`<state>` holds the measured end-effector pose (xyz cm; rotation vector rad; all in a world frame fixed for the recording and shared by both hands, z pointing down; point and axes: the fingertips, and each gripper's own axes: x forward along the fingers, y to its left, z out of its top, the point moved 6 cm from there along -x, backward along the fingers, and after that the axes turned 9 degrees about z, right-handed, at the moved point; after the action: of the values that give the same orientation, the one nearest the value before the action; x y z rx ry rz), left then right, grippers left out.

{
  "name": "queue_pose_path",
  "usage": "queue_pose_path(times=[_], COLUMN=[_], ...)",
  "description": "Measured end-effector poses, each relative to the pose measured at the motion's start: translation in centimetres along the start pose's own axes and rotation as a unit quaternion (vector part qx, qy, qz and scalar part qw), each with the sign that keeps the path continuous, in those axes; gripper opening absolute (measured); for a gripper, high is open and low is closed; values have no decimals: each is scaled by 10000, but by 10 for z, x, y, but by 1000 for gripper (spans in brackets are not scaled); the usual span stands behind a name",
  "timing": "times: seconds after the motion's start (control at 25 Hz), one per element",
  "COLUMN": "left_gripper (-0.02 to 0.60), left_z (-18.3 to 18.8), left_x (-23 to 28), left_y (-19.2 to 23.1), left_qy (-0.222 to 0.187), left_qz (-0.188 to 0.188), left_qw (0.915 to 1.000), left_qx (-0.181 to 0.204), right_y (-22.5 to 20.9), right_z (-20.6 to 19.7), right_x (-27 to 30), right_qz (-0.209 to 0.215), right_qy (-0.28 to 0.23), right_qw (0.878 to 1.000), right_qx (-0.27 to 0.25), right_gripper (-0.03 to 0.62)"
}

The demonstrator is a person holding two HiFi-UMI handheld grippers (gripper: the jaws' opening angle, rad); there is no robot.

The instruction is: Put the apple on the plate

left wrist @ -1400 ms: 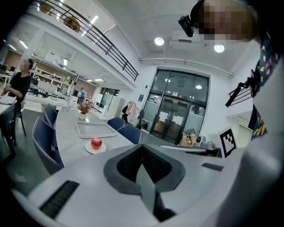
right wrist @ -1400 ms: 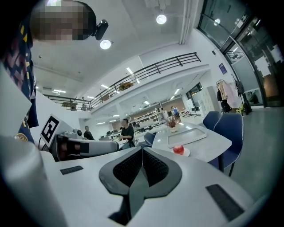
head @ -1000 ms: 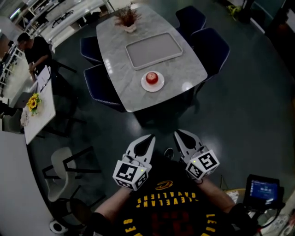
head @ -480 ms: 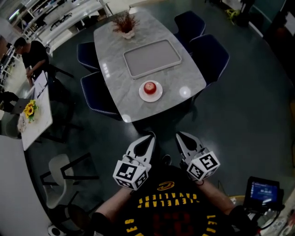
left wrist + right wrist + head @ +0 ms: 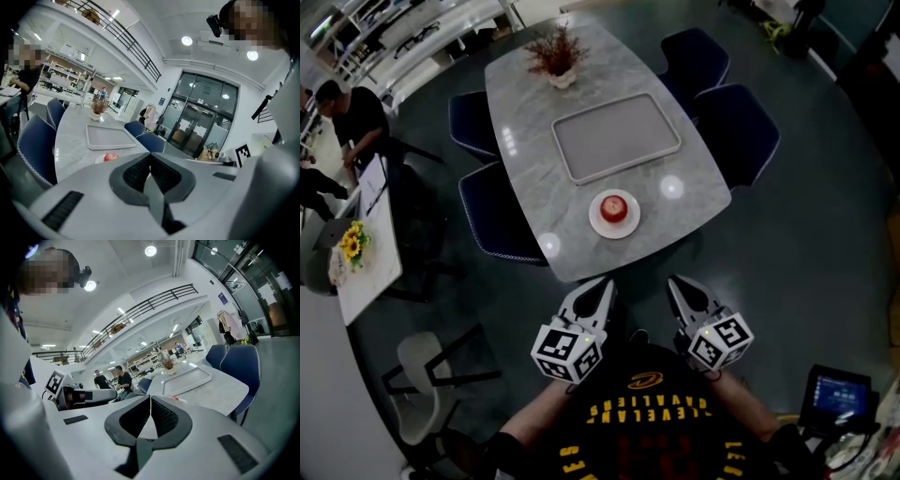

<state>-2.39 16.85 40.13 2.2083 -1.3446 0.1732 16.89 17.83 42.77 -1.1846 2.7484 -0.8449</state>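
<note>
A red apple (image 5: 614, 207) sits on a small white plate (image 5: 597, 224) near the front end of a grey marble table (image 5: 534, 159). Both grippers are held close to my chest, short of the table's edge and apart from the apple. My left gripper (image 5: 604, 285) is shut with nothing in it, and so is my right gripper (image 5: 678, 284). In the left gripper view the apple (image 5: 111, 156) peeks over the shut left gripper (image 5: 150, 156). The right gripper view shows only a sliver of the apple (image 5: 176, 399) beyond the right gripper (image 5: 150, 397).
A grey rectangular tray (image 5: 617, 138) lies behind the plate, and a potted dried plant (image 5: 556, 54) stands at the far end. Dark blue chairs (image 5: 739, 131) flank the table on both sides. A person (image 5: 353, 118) stands by a side table with yellow flowers (image 5: 352, 246). A screen device (image 5: 837, 395) sits at lower right.
The table with the apple and plate has drawn nearer to me in the head view and shifted slightly right. Both grippers stay shut, in the same pose.
</note>
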Motion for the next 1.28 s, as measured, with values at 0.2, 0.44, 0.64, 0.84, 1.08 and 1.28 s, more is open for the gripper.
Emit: queue_pose_path(times=[0.2, 0.44, 0.64, 0.84, 1.08, 1.28], left_gripper=[2, 27, 88, 95, 95, 95], left_z=[18, 15, 4, -11, -44, -63], left_x=[27, 66, 99, 125, 150, 171], left_y=[49, 111, 151, 180, 196, 200], left_qy=[231, 798, 1313, 1750, 2473, 2800], left_qz=[49, 69, -35, -36, 70, 74], left_qw=[9997, 9947, 9841, 9755, 9548, 9375], left_qx=[-100, -651, -1197, -1330, -1647, -2063], right_y=[-14, -44, -78, -106, -134, -161], right_z=[10, 8, 4, -7, -36, -61], right_x=[46, 92, 115, 130, 151, 164], right_qz=[-33, -276, -625, -840, -825, -872], right_qy=[266, 506, 503, 793, 1431, 1777], right_qw=[9996, 9978, 9957, 9905, 9805, 9684], right_qx=[89, 317, 467, 742, 1065, 1517], right_gripper=[9, 9, 41, 81, 81, 81])
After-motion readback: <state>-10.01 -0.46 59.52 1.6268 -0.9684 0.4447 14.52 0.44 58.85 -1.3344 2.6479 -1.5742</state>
